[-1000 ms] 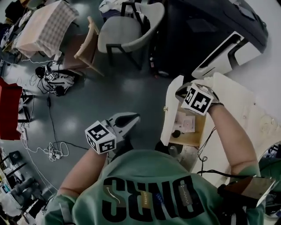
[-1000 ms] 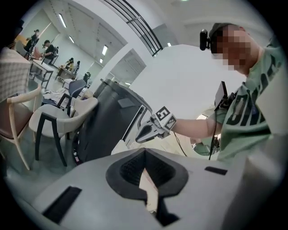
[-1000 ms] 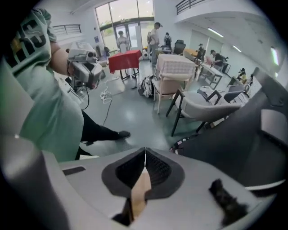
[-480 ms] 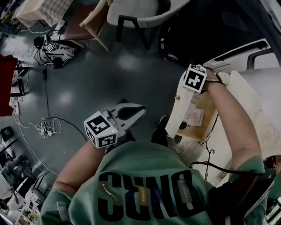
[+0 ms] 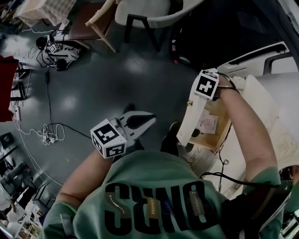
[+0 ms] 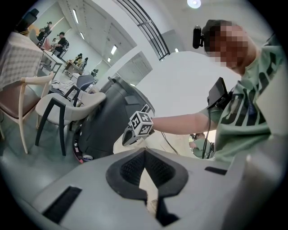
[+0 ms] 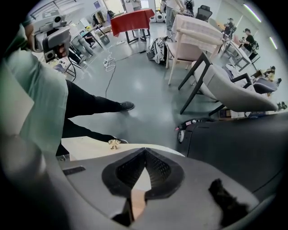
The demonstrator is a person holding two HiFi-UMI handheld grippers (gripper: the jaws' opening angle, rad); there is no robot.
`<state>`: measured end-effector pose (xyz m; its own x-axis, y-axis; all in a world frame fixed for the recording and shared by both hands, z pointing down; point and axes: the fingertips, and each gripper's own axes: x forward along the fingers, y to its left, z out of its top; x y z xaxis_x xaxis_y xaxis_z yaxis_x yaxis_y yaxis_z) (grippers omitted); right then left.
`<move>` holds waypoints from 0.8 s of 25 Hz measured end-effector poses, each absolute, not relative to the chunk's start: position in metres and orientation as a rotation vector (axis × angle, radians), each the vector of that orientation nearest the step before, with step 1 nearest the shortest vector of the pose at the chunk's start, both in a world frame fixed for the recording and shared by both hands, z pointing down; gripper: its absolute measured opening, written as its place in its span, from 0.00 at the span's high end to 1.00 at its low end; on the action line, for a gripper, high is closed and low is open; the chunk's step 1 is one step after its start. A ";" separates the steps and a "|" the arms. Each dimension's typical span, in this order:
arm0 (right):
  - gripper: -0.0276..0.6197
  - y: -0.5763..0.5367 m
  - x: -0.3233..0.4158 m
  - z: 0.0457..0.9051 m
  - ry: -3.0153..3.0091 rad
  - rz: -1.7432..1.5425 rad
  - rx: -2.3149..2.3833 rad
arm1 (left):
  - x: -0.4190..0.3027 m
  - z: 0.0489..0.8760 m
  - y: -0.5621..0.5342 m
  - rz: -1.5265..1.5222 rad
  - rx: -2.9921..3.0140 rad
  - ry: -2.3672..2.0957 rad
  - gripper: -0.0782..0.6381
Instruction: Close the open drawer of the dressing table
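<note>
The dressing table's drawer stands pulled out at the right, its wooden inside showing papers and a small dark item. Its pale front panel carries a small brass knob. My right gripper is shut and empty; it rests at the top edge of the panel near its far end, under its marker cube. My left gripper is shut and empty too. It hangs over the grey floor, well left of the drawer, and points toward it.
A white chair and a wooden chair stand on the far floor. A large dark machine sits beyond the table. Cables trail at the left. The person's legs and shoe are beside the drawer front.
Since a second ago the right gripper has shifted along the drawer front toward its far end and the head view has tilted. Over the last half second almost nothing has moved.
</note>
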<state>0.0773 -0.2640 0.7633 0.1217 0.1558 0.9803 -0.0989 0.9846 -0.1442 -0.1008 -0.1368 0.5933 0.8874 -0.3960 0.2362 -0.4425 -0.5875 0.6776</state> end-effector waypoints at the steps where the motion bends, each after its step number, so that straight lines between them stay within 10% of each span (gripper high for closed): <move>1: 0.94 -0.264 0.079 0.763 -1.429 0.183 -0.047 | -0.101 0.593 -0.136 0.076 2.265 -0.598 0.88; 20: 0.94 -0.261 0.109 0.762 -1.367 0.164 -0.025 | -0.096 0.587 -0.130 0.059 2.272 -0.594 0.88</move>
